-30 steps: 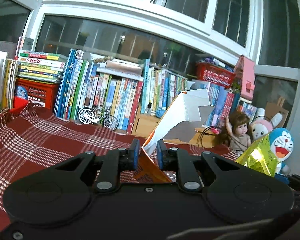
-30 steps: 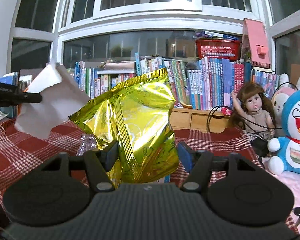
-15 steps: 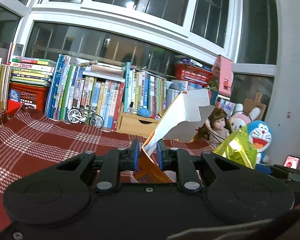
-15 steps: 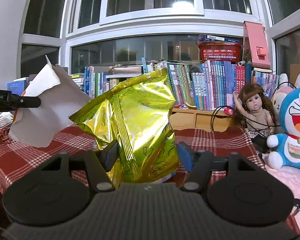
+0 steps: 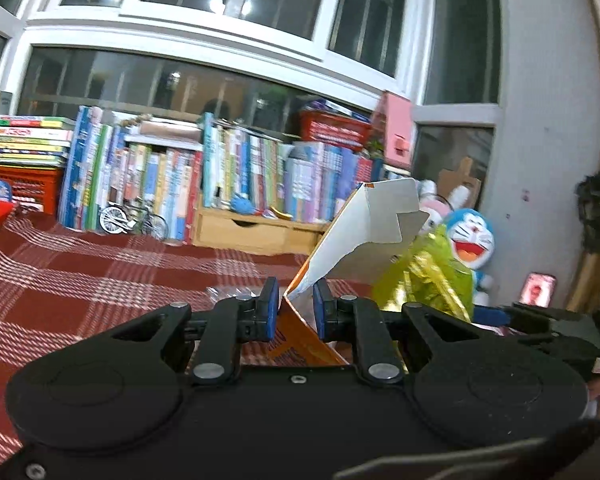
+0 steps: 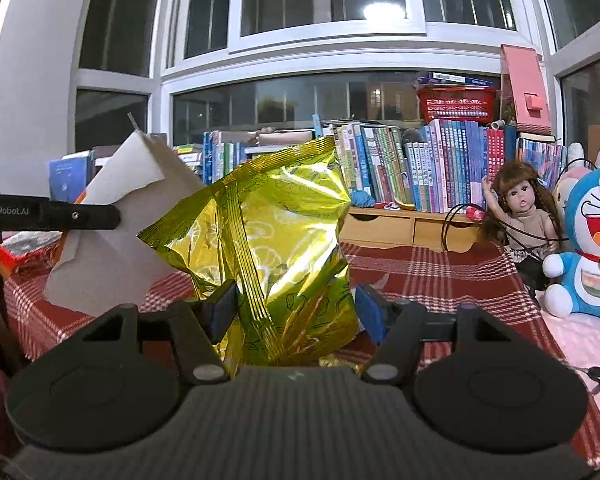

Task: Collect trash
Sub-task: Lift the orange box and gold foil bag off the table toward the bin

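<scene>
Left gripper (image 5: 294, 306): jaws narrowed onto the lower corner of a flattened carton (image 5: 364, 236), orange-printed outside, plain grey-white inside, held up clear of the surface below.
Carton, handling: judged light and fairly stiff, though the torn board could crease; the pinch sits near a folded edge, so the long free end sticks up and to the right and may swing if the gripper turns fast. A hold closer to the middle of the panel would steady it.
Surface below: a red-and-white checked cloth (image 5: 80, 276); whether it covers a desk or a bed cannot be told.
Clear wrapper: something thin and transparent (image 5: 228, 292) lies on the cloth just beyond the left jaws, possibly more trash; too blurred to be sure.
Right gripper (image 6: 296, 308): jaws set fairly wide, with a yellow-gold foil snack bag (image 6: 268, 240) between them; the bag's crumpled lower part fills the gap and stands upright above it.
Snack bag, handling: judged very light, soft and slick; foil can slide from smooth pads, so the crimped seam or bunched bottom gives the surest bite.
Background: a row of books (image 6: 420, 164), a doll (image 6: 524, 208) and a blue cat plush (image 6: 592, 248) at the right.
Bin: none in view.
</scene>
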Demonstrator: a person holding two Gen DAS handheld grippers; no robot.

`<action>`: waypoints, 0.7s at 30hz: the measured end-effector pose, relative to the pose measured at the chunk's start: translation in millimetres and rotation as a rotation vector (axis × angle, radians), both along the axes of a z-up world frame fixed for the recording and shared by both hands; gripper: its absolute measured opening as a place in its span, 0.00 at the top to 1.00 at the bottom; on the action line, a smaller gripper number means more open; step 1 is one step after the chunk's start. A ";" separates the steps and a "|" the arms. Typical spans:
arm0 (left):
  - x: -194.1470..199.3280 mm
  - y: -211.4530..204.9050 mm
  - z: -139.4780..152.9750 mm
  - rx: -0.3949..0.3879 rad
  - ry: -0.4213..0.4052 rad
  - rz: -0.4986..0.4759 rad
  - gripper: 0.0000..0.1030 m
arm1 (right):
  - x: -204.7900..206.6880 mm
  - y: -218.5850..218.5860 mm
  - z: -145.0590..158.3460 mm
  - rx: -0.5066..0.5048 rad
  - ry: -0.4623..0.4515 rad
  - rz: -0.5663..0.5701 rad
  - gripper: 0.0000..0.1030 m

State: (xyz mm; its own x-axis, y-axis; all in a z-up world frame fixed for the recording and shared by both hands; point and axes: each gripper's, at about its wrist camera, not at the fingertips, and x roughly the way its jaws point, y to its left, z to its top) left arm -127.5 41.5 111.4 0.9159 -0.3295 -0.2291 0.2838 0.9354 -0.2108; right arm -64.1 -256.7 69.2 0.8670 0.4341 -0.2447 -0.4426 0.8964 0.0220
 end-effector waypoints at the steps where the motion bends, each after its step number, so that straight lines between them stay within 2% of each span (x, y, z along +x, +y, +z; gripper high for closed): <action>1: -3.7 -2.0 -1.7 0.005 0.000 -0.009 0.84 | -4.0 0.3 -1.4 -0.004 0.004 0.005 0.35; 7: -26.8 -16.4 -18.3 0.050 0.001 -0.039 0.84 | -22.6 2.9 -6.4 -0.023 0.029 0.042 0.35; 17: -59.3 -14.4 -44.4 -0.002 0.089 -0.089 0.84 | -50.6 8.1 -18.3 -0.043 0.087 0.103 0.35; 21: -73.1 -11.3 -59.6 -0.019 0.139 -0.091 0.84 | -61.8 7.2 -29.5 -0.031 0.146 0.128 0.35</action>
